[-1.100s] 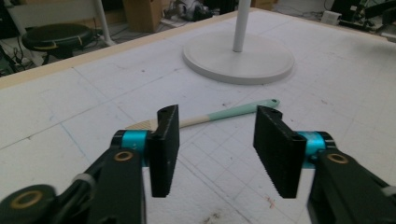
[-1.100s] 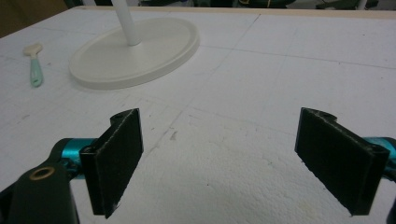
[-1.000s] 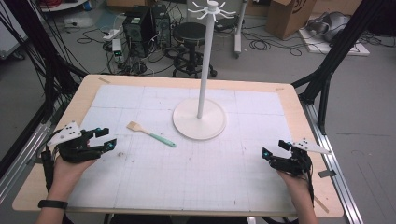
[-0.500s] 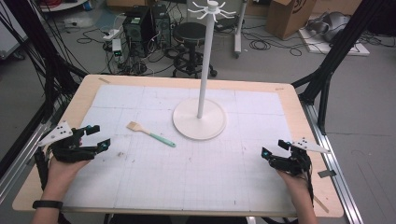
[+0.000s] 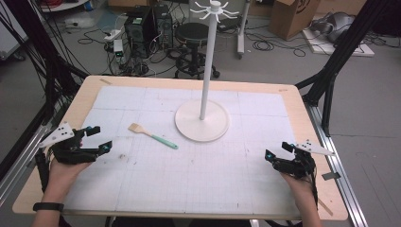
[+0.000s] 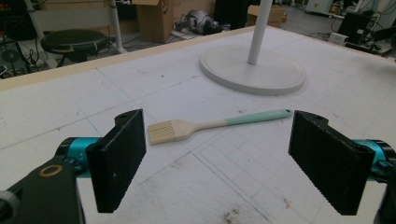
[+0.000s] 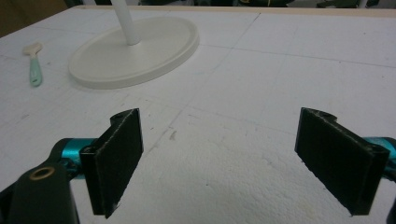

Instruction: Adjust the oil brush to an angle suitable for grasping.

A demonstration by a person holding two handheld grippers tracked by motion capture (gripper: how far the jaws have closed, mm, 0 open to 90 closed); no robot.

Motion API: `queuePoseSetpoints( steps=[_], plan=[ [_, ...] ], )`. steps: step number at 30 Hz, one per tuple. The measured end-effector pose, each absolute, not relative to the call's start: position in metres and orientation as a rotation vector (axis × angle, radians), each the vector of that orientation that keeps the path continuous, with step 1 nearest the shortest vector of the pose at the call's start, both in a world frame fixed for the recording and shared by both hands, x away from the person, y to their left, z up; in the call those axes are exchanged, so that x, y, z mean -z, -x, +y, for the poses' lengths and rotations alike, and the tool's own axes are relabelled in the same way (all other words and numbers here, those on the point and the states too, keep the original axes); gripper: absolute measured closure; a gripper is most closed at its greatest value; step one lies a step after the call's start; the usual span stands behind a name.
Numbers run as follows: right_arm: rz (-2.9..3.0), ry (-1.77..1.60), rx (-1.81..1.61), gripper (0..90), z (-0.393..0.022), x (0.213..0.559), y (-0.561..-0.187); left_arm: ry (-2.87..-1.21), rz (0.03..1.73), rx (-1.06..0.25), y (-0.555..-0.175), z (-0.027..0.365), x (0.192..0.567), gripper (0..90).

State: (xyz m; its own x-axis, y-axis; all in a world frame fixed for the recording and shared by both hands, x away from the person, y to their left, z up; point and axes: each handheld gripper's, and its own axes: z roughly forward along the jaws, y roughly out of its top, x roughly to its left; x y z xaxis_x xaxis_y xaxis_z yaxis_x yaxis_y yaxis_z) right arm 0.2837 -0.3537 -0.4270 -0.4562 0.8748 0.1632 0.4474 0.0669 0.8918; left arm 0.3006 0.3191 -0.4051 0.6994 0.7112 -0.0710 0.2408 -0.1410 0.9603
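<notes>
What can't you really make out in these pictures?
- Top of the white stand: cut off by the upper edge in both gripper views.
- Pastry brush bristles: too small in the high view.
- Person's forearms: cut off by the high view's bottom edge.

- one pastry brush (image 5: pixel 152 135) lying on the table (image 5: pixel 293 101), pale bristles and a mint-green handle
- one white stand (image 5: pixel 202 120) sitting there, round base with a tall pole
- two grippers showing: the left gripper (image 5: pixel 97 140) and the right gripper (image 5: pixel 276 152), one in each hand
- one white gridded mat (image 5: pixel 189 175) covering the tabletop
</notes>
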Motion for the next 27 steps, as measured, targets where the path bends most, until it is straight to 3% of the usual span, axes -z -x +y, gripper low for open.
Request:
queuePoseSetpoints(
  steps=[27],
  plan=[
    [1.938,-1.313,-1.355,14.4,-0.3529,0.4279,-0.2847,-1.691,0.778,-0.492,-0.3022,0.3197,0.4056,19.7]
  ],
)
